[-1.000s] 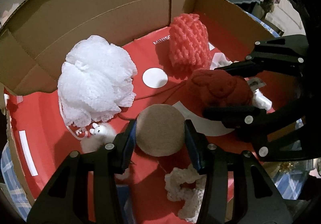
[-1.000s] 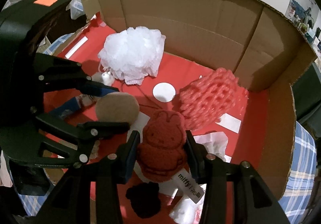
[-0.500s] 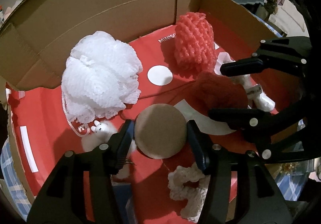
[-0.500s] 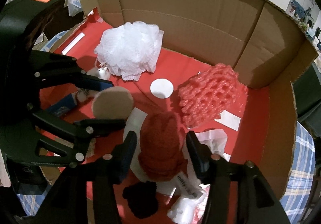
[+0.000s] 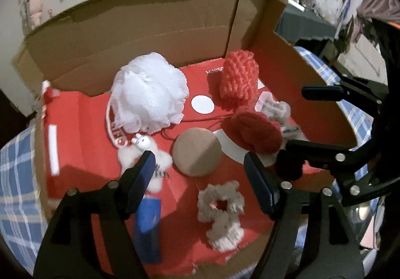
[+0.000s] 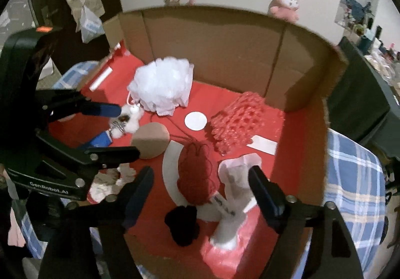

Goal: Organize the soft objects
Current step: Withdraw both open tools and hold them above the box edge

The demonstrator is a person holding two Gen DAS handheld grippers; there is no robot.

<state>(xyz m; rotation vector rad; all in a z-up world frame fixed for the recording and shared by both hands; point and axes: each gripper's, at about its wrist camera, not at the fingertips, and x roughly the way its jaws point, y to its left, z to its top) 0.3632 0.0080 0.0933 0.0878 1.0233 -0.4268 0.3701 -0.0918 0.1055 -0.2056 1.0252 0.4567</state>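
Note:
A cardboard box (image 5: 155, 29) with a red floor holds the soft objects. A tan round pad (image 5: 197, 152) lies on the floor, just beyond my open, empty left gripper (image 5: 200, 174). A red knitted bunny (image 6: 196, 176) lies just beyond my open, empty right gripper (image 6: 200, 194); it also shows in the left wrist view (image 5: 252, 129). A white mesh pouf (image 5: 150, 96) and a coral foam net (image 5: 238, 79) sit further back. A beige scrunchie (image 5: 220, 206) and a small white plush (image 5: 142, 151) lie near the front.
A black pom-pom (image 6: 183, 226) and a white foam sleeve (image 6: 235, 184) lie near the right gripper. A blue card (image 5: 147, 226) stands under the left fingers. The box walls (image 6: 225, 41) rise at the back and right. Blue plaid cloth (image 6: 350, 174) surrounds the box.
Both grippers opened, let go of the tan pad and the red bunny, and pulled back and up. Both objects now lie on the box floor.

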